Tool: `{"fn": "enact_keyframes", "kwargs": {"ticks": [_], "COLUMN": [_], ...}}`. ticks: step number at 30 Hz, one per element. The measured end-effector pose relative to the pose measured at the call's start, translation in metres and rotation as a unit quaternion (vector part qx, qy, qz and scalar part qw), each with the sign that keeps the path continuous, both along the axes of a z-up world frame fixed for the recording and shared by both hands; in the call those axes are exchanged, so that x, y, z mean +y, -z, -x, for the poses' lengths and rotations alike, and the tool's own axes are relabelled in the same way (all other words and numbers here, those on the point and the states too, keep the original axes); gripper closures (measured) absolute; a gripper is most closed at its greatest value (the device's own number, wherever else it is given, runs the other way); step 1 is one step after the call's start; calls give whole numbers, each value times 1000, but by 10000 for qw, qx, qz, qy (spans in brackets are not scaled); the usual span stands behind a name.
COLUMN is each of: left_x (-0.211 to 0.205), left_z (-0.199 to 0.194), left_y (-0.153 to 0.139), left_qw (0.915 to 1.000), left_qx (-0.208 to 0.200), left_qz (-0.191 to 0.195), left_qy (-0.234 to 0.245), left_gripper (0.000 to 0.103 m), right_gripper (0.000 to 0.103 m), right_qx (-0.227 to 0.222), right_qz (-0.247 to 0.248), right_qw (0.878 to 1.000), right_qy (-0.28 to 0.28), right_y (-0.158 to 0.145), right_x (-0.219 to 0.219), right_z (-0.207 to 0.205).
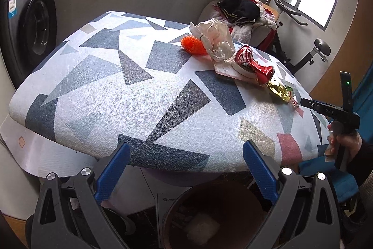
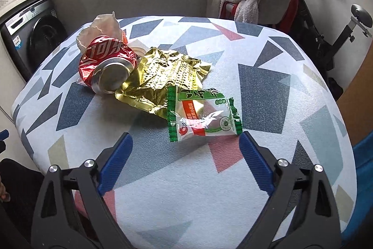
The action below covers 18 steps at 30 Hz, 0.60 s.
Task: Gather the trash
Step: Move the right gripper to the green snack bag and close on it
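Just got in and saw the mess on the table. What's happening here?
A person is clearing trash off the patterned table with a claw in each hand. The right claw is open and empty, aimed at the green wrapper, which lies beside a gold wrapper and a crushed can. The left claw, also open and empty, hangs over a brown bin at the table's near edge. Nothing is gripped yet.

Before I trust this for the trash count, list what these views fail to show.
- Bin contents: left wrist view, dim; rim cut off by the jaws.
- Orange ball: left wrist view, partly behind the plastic bag.
- Flat packet under the crushed can: left wrist view, mostly covered.
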<state>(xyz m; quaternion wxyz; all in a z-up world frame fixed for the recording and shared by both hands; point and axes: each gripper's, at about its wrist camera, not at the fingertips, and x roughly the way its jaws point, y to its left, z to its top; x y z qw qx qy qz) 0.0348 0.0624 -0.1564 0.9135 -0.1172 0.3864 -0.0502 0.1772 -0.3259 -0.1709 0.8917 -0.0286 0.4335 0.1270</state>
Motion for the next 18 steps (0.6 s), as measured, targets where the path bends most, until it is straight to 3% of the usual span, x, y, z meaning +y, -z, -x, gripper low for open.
{"fn": "enact_keyframes", "kwargs": {"ticks": [8,15,18], "left_x": [-9,-5,-7], "left_z": [-8,-13,-15], "left_y": [6,14,16], "left_qw": [9999,9997,9996], "left_qx": [76,209,241], "left_qz": [-36,38,59], "left_qy": [146,106,142], "left_gripper": [8,8,8], "right_gripper": [19,24,36], "right_qx": [539,618,602], "right_qz": [-596,-750,-850], "right_qw": [9962,9943,9933], "right_qy": [342,437,499], "right_y": [24,32,31], "right_x": [1,-5,-13], "right_z": [-47,-57,-58]}}
